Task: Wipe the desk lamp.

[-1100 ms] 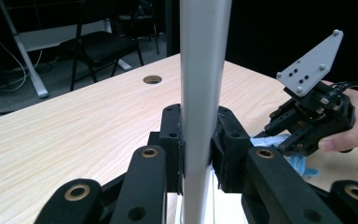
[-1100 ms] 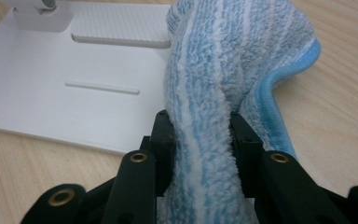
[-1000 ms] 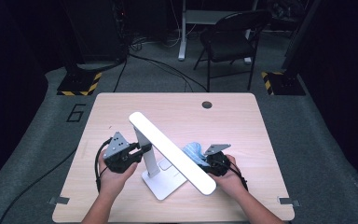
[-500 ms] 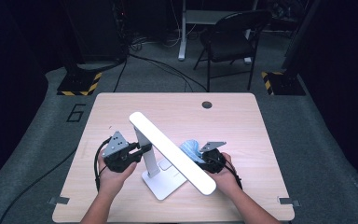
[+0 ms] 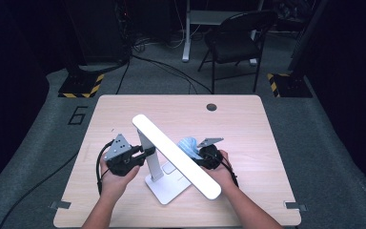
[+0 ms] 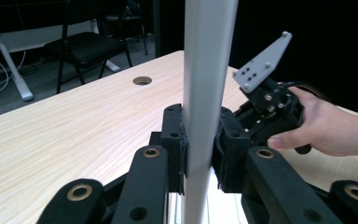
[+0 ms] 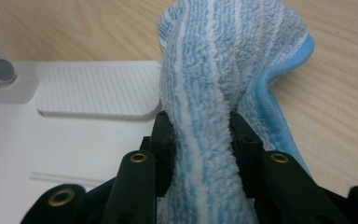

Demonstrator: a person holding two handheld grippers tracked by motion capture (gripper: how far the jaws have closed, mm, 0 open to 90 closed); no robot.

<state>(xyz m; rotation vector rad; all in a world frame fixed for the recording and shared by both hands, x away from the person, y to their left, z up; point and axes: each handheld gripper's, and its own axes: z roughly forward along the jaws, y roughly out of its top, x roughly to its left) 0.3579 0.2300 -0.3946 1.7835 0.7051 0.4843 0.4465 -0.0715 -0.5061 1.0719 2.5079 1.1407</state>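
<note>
A white desk lamp stands near the table's front, its long light bar (image 5: 174,155) slanting over its flat base (image 5: 167,186). My left gripper (image 5: 145,153) is shut on the lamp's upright post (image 6: 205,93), one black pad pressed on each side. My right gripper (image 5: 201,160), partly hidden under the light bar, is shut on a blue and white striped cloth (image 7: 219,93). The cloth (image 5: 189,144) bunches up between the jaws and hangs over the edge of the lamp's base (image 7: 51,140), beside its ribbed pad (image 7: 98,88).
The light wooden table (image 5: 238,124) has a round cable hole (image 5: 211,107) near its far edge. A black chair (image 5: 236,43) and cables sit on the grey floor beyond the table. A person's hands hold both grippers from the near edge.
My right gripper with the cloth has slid left, toward the lamp's base and further under the light bar. The left gripper has stayed on the post.
</note>
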